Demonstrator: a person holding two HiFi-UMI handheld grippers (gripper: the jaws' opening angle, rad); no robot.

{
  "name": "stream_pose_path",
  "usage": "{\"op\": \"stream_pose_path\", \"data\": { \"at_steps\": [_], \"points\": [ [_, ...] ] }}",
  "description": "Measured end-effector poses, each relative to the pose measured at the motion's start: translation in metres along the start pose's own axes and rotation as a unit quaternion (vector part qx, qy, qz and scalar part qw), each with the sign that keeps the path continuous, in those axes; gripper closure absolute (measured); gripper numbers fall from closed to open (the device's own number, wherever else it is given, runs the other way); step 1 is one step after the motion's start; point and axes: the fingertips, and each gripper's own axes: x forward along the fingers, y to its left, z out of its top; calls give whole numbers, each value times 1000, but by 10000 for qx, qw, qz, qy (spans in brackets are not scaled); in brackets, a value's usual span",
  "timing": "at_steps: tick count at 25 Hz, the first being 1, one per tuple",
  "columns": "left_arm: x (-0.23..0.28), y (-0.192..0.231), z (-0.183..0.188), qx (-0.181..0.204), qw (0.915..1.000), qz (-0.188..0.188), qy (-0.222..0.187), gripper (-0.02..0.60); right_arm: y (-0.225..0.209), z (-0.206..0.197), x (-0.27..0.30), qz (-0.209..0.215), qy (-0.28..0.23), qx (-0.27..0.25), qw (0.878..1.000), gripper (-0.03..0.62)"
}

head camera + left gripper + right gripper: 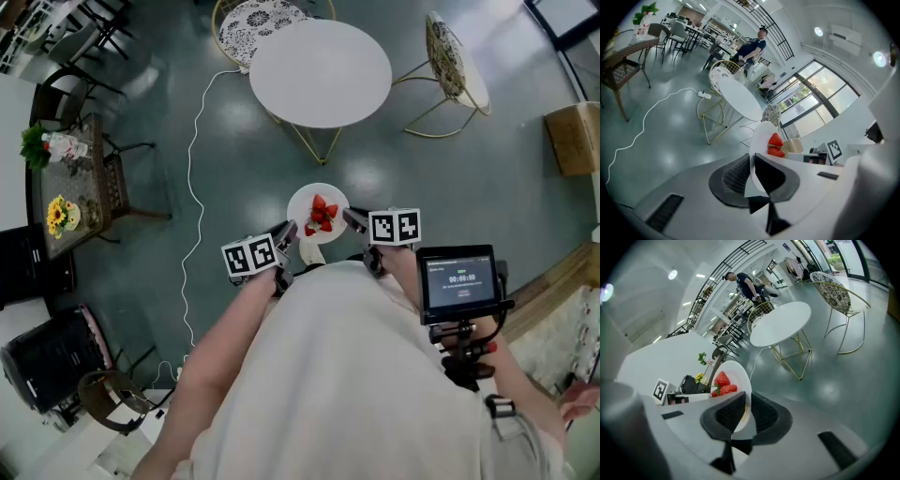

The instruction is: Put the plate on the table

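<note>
A small white plate (317, 213) with red strawberries (321, 215) on it is held in the air between both grippers, in front of the person's body. My left gripper (284, 236) is shut on the plate's (761, 140) left rim. My right gripper (354, 220) is shut on the plate's (735, 376) right rim. The strawberries (776, 145) show past the jaws in the left gripper view, and the strawberries (723, 383) likewise in the right gripper view. The round white table (320, 71) stands ahead, above the plate in the head view, with its top bare.
Two gold wire chairs (454, 58) flank the round table. A white cable (195, 178) snakes over the grey floor at left. A dark table with flowers (62, 214) stands at far left. A phone on a mount (459, 281) sits beside the right arm. A person (751, 48) stands far behind.
</note>
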Motion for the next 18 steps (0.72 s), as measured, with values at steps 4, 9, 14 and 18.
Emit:
{"op": "stream_pose_path", "data": {
  "at_steps": [4,9,14,18],
  "points": [
    [5,-8,-12,-35,9998,-111,135,543,-6,-6,-11,-98,-2,-67,9999,548],
    [24,-85,-87,106,9994,-216,244,543,-47,-52,-108,-190,-337,29,9992,548],
    [40,-121,-112,285,9987,-246,351,543,-69,-65,-149,-180,-583,141,9980,548],
    [52,-143,-132,325,9984,-249,377,543,-85,-75,-177,-150,-711,175,9972,548]
  ]
}}
